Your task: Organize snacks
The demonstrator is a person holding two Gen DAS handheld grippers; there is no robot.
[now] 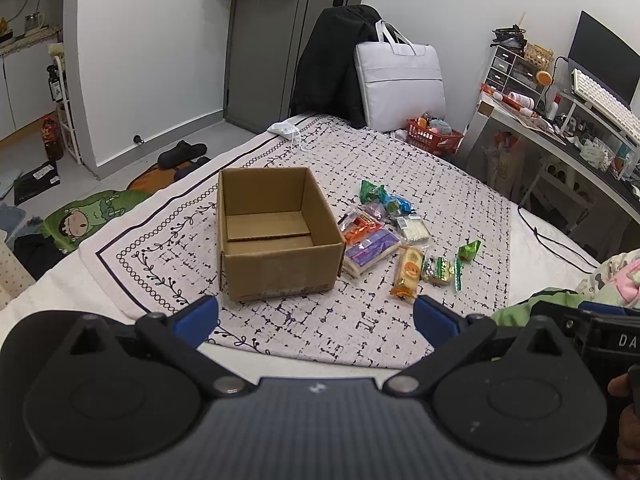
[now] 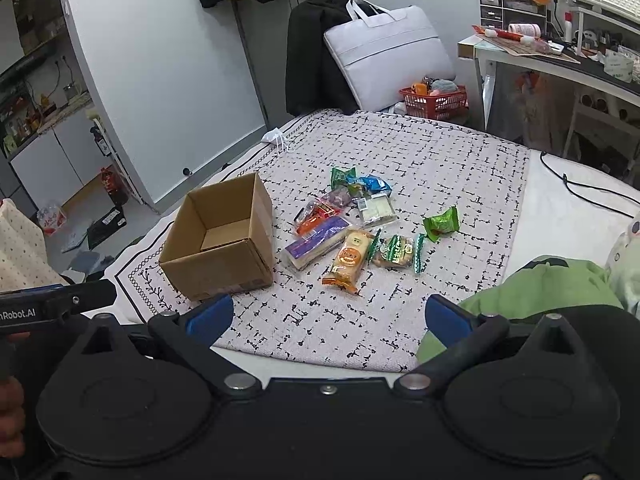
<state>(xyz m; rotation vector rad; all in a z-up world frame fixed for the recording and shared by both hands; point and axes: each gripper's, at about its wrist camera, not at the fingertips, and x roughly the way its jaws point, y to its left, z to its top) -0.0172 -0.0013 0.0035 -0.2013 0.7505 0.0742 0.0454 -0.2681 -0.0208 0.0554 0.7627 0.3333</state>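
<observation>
An open, empty cardboard box (image 1: 276,236) stands on a patterned cloth; it also shows in the right wrist view (image 2: 220,244). Several wrapped snacks lie to its right: a purple pack (image 1: 370,250) (image 2: 316,242), an orange-yellow bread pack (image 1: 408,274) (image 2: 348,260), a green-striped pack (image 1: 440,270) (image 2: 394,254), a green pouch (image 1: 469,250) (image 2: 440,224), a white pack (image 2: 376,208). My left gripper (image 1: 316,316) is open and empty, in front of the box. My right gripper (image 2: 328,316) is open and empty, in front of the snacks.
The patterned cloth (image 2: 420,168) covers a bed. A grey bag (image 1: 400,76), a dark jacket on a chair and a red basket (image 1: 434,136) stand behind it. A cluttered desk (image 1: 580,120) is at the right. Green bedding (image 2: 540,288) lies near right.
</observation>
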